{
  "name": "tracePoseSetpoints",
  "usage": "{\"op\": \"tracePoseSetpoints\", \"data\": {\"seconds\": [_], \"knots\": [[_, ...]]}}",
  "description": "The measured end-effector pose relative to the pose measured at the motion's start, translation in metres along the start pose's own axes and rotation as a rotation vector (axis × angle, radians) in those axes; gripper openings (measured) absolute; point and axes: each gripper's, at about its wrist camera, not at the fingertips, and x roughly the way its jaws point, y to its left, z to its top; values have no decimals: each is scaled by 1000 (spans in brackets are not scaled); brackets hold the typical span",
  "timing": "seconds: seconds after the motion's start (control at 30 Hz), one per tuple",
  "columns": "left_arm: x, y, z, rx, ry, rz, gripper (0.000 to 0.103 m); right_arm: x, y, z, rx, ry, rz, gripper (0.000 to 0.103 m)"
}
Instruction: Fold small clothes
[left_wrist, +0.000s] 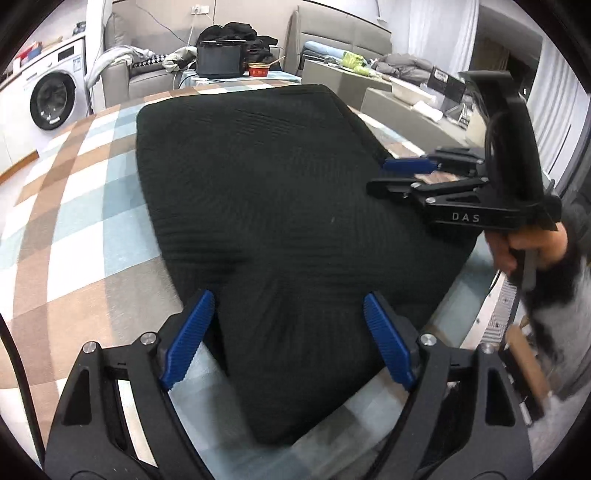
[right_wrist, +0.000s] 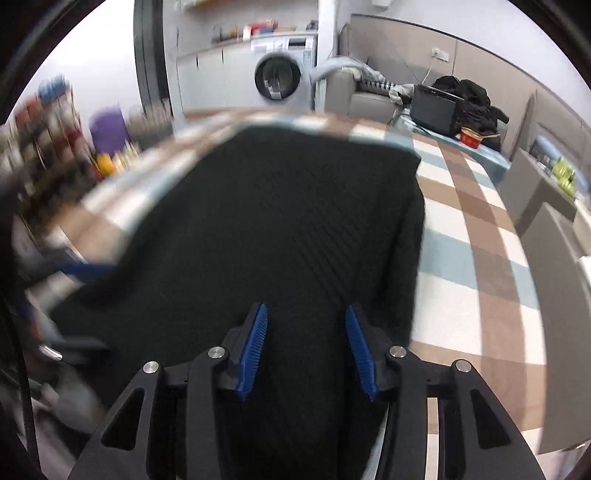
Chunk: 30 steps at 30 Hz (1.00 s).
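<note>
The black ribbed garment (left_wrist: 258, 206) lies lengthwise ahead of the left tool (left_wrist: 288, 332), fingers apart at its near edge; the right tool (right_wrist: 306, 347), also apart, hovers over its side.

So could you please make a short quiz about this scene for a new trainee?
1. True or false: the left gripper is open.
2. What does the black garment lie on?
A. checked cloth
B. bare wood
C. a sofa
3. Fill in: the right gripper is over the ____.

Key: 1 true; 2 A; 3 garment. In the right wrist view its blue pads stand apart with the black knit between them, so it is open too.
</note>
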Motion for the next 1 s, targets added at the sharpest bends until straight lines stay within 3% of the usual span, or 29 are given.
{"op": "tracePoseSetpoints", "data": {"seconds": [0.13,0.33,0.43,0.57,0.67,0.87,1.0], "knots": [[-10,9,1,-28,-3,27,81,-24,-17,-10,83,-10,15,45],[-5,-8,26,22,-69,-55,82,-22,20,-4,8,-35,92,45],[17,-13,22,81,-5,-30,82,-8,24,-7,-15,-15,92,45],[10,4,10,36,13,-67,83,-21,2,-15,22,1,77,45],[-3,12,3,36,37,-9,83,-33,-4,-15,42,-10,70,46],[-21,33,33,-8,-69,10,83,-22,-6,25,42,-49,87,46],[5,46,66,7,-72,21,83,9,-2,53,12,-12,109,46]]}}
